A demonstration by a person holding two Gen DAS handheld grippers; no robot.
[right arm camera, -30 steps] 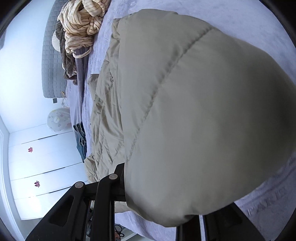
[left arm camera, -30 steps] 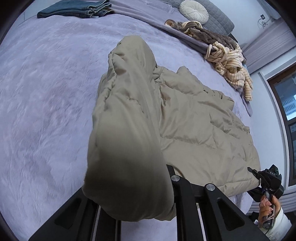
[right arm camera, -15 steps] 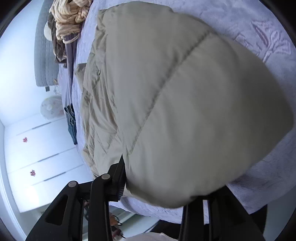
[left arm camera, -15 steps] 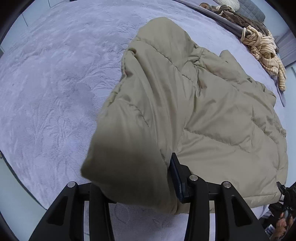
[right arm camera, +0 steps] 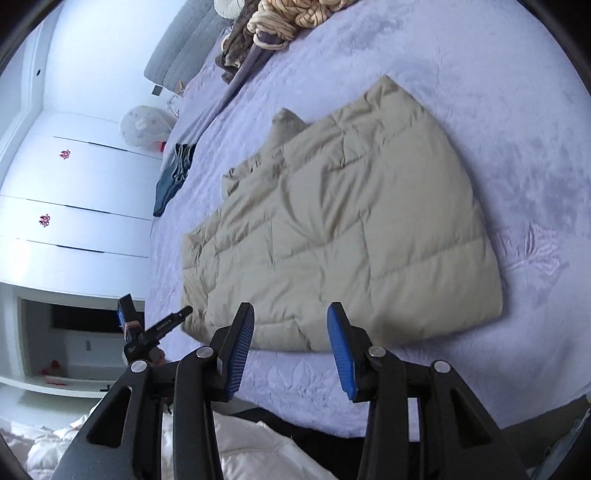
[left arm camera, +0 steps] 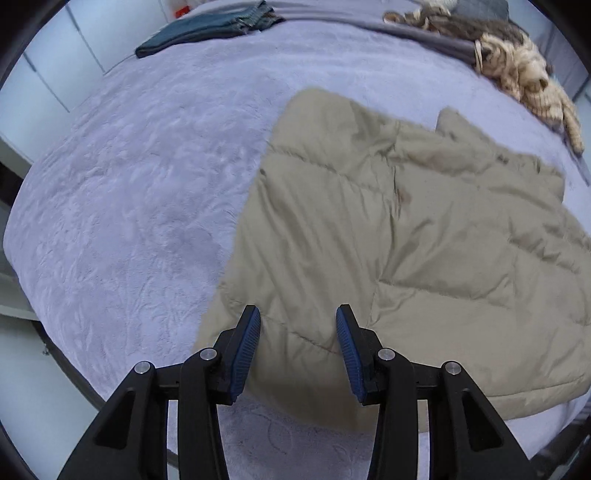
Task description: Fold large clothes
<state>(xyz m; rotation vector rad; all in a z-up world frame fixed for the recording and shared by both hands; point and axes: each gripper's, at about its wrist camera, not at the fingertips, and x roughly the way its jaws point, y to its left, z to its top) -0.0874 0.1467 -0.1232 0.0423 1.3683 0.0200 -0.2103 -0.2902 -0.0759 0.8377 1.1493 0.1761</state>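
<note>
- Two tongs are standing open with nothing between their blue pads; both sets of jaws have just been opening, and the fabric seen in them a moment ago is now lying free on the bed
- Left tongs [left arm camera: 297, 345] are pointing steeply down over the near edge of the khaki quilted jacket [left arm camera: 406, 236], their pads apart and clear of the cloth
- Right tongs [right arm camera: 290, 345] are hanging above the near edge of the bed [right arm camera: 461, 92], just short of the jacket's hem
- Jacket is lying folded and flat on the lilac bedspread, reaching from the near edge toward the middle of the bed
- Folded jeans [left arm camera: 207, 27] are resting at the far edge of the bed, well apart from the jacket
- Striped cream garment [left arm camera: 524, 74] is lying heaped at the far right corner
</note>
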